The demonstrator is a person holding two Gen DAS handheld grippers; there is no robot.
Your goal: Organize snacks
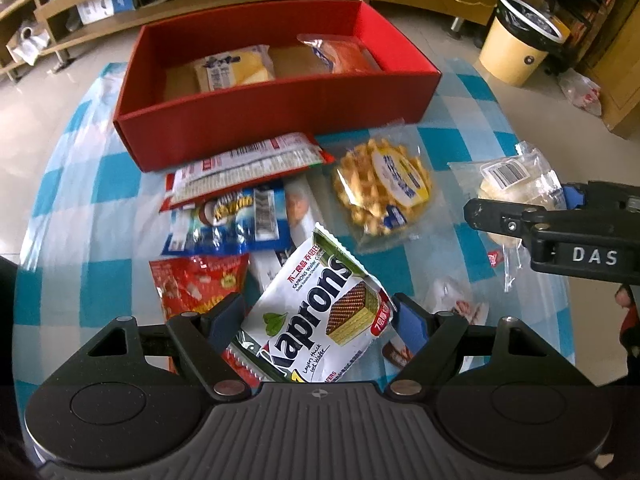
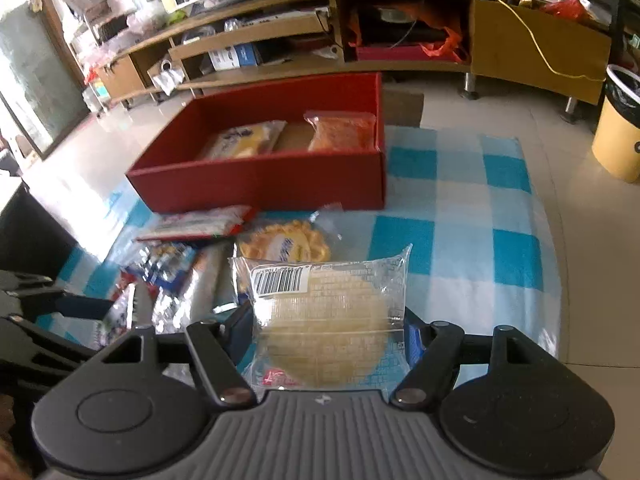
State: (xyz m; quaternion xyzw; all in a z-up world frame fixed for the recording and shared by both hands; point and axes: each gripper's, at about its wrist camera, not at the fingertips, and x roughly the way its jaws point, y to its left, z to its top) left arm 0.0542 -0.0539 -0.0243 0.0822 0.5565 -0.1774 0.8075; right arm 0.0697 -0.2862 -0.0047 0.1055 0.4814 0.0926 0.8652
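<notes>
Red box (image 1: pixel 276 120) at the counter's (image 1: pixel 460 152) far side holds two packs; roughly seven loose ones are left, count uncertain in the pile. Left hand-held gripper (image 1: pixel 320 320) pinches the Kaprons wafer pack (image 1: pixel 316 312), just above the pile, long axis diagonal, top toward the box. Right hand-held gripper (image 2: pixel 328 332) pinches the clear-wrapped round pastry (image 2: pixel 324 320), barcode end forward.

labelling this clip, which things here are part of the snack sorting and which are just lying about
Job:
red box
Kaprons wafer pack in left hand-held gripper
round cake pack in right hand-held gripper
waffle pack

Lying about:
yellow bin
TV cabinet
</notes>
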